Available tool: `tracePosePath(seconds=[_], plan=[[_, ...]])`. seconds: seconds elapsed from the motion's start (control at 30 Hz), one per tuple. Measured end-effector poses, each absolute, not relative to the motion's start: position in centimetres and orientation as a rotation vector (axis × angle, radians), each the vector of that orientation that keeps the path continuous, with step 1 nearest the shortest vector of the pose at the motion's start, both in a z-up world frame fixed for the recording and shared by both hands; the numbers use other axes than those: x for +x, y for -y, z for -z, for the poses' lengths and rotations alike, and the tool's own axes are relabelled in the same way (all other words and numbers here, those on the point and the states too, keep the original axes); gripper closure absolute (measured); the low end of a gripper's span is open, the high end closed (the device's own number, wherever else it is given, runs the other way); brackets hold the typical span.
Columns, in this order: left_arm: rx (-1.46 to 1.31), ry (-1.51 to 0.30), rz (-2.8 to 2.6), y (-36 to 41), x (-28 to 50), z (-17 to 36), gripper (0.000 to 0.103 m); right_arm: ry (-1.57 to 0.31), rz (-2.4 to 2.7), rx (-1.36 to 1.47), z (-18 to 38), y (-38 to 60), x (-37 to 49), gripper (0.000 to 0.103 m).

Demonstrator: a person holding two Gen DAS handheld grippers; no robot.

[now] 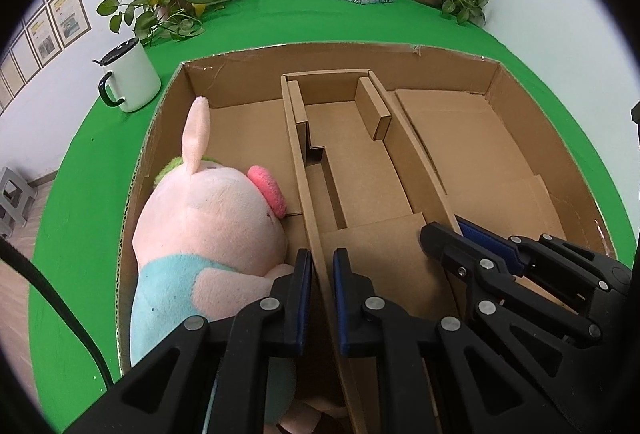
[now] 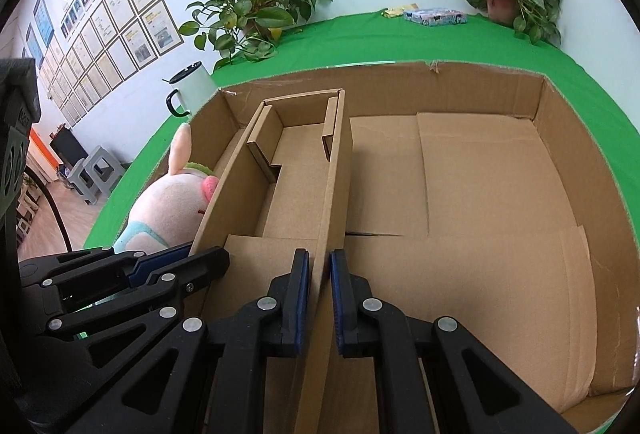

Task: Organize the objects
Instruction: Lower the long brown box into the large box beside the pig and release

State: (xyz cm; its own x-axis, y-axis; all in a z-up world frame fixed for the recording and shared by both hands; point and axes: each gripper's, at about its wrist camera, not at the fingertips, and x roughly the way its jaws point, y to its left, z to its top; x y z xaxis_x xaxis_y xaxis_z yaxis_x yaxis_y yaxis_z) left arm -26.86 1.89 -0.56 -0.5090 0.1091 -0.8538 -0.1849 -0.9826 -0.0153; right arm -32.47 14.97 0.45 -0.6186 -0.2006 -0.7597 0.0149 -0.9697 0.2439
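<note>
Two grippers clamp the walls of a cardboard insert inside a big box.

A plush pig (image 1: 208,234) lies in the left compartment of the cardboard box (image 1: 360,51). Beside it, the left gripper (image 1: 322,266) pinches the cardboard insert (image 1: 352,161) by its left wall; the right gripper (image 2: 319,266) grips its right wall.

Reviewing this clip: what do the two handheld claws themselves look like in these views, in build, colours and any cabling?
Both match: the left claw and right claw are black plastic linkages of triangular cut-out arms joined by round silver pivot pins. Each flat black finger carries a blue ribbed pad on its inner face. A black cable curves past the left one. No hands or sleeves show.
</note>
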Motion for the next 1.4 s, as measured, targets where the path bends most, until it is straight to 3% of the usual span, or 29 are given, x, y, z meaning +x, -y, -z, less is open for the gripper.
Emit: tracePosePath(seconds=[0.4, 0.77, 1.0, 1.07, 1.13, 1.17, 1.33, 1.4], plan=[[-1.468, -0.085, -2.600, -1.4, -26.4, 0.3, 0.091, 0.323, 2.671, 1.361, 0.7, -15.0, -32.3, 0.095], [-1.309, -0.068, -2.654, 1.9, -20.9, -1.7, 0.091, 0.118, 2.703, 1.375, 0.5, -12.0, -33.1, 0.095], [-1.183, 0.001, -2.759, 4.4, -17.4, -3.2, 0.091, 0.161, 2.661, 1.375, -0.2, -12.7, -32.7, 0.090], [-1.133, 0.039, -2.786, 5.6, -16.3, -3.8, 0.091, 0.164, 2.668, 1.304, -1.7, -13.8, -31.3, 0.084], [-1.109, 0.079, -2.810, 6.7, -15.6, -4.1, 0.091, 0.168, 2.695, 1.213, -4.2, -16.3, -28.6, 0.049], [-1.103, 0.084, -2.818, 7.1, -15.4, -4.1, 0.091, 0.182, 2.713, 1.173, -5.4, -18.3, -26.8, 0.042], [-1.163, 0.099, -2.829, 9.2, -15.9, -2.8, 0.090, 0.157, 2.957, 1.145, -7.6, -28.2, -20.3, 0.032], [-1.192, 0.118, -2.827, 9.6, -16.3, -2.1, 0.089, 0.269, 3.020, 1.219, -6.4, -32.9, -18.7, 0.032]])
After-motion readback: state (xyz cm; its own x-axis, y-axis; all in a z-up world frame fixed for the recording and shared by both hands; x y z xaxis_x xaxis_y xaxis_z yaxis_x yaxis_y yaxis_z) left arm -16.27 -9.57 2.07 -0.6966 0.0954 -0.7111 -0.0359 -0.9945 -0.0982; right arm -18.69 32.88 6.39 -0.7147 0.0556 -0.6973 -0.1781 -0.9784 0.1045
